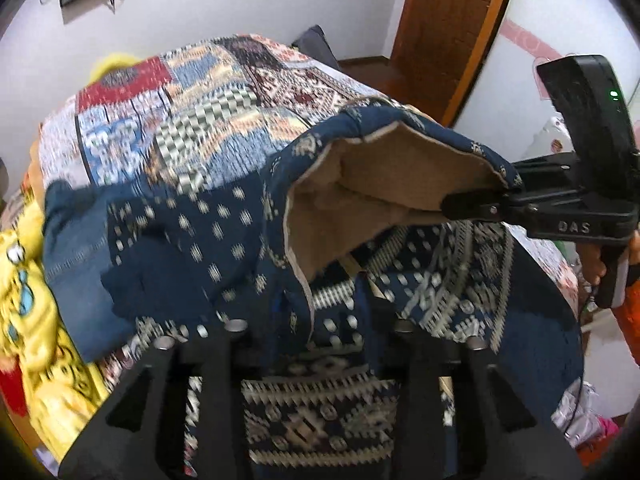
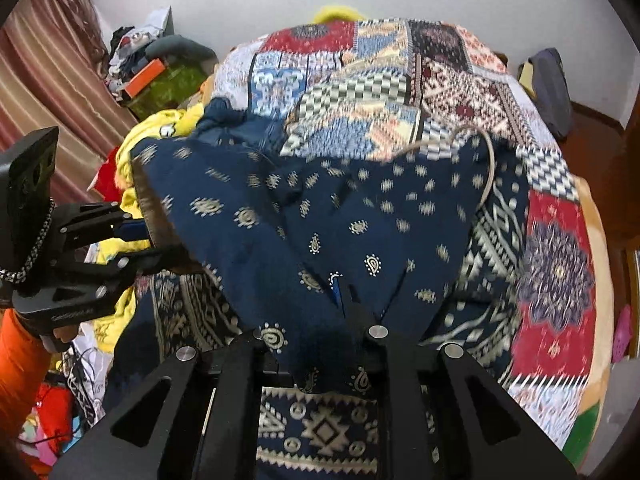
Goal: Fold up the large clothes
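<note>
The left tool [image 2: 150,246] is pinched on one edge of the navy patterned garment [image 2: 320,232], with a yellow cartoon blanket [image 1: 28,300] and bright loose clothes bunched on the bed just to its left. The cloth hangs lifted between the two tools, above the part of the garment lying on the bed straight ahead of them. The right tool [image 1: 480,200] has its fingers closed on the opposite edge, where the tan underside [image 1: 380,200] is turned up towards it.

My worry is the sag in the middle. With the lifted half swinging loose, it could land crooked or crease over itself if one side comes down ahead of the other. The left grip looks like it bites a thin strip of hem, so a sharp tug might pull it free. The heap beside the left tool could also snag the cloth if it drifts that way.

Beneath it all is a bed under a patchwork quilt [image 2: 400,80], soft and uneven, stretching away beyond both tools. A striped curtain [image 2: 48,80] hangs off to the left tool's side, with a cluttered corner further on. White walls lie ahead, and a wooden door [image 1: 452,32] stands beyond the right tool.
</note>
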Action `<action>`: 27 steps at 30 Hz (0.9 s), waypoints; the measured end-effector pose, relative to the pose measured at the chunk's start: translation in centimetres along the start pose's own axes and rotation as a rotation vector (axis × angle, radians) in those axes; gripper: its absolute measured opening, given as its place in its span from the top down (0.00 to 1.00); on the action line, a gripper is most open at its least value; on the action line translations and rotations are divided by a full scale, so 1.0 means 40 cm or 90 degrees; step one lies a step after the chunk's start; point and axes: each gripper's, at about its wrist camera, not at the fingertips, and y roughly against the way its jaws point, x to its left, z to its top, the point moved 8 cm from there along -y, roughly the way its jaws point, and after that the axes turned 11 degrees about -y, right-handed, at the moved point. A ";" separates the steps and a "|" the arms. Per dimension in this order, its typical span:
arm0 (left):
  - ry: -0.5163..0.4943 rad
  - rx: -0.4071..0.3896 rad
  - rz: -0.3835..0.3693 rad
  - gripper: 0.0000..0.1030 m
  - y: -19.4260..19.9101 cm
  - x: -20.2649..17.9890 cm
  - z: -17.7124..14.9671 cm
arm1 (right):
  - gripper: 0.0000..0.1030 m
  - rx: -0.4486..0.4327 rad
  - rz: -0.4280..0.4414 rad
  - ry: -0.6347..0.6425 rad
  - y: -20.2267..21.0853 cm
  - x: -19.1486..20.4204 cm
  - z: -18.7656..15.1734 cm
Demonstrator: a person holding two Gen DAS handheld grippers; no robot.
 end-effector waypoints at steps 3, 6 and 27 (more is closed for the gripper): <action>0.001 0.000 -0.009 0.58 0.025 -0.023 -0.023 | 0.83 0.015 0.012 -0.011 0.005 0.004 -0.020; -0.012 -0.014 -0.005 0.52 0.066 -0.042 -0.026 | 0.77 0.027 0.021 -0.019 0.015 0.011 -0.037; 0.100 -0.016 0.013 0.30 -0.008 0.042 -0.021 | 0.37 -0.041 -0.037 0.009 0.088 0.012 -0.024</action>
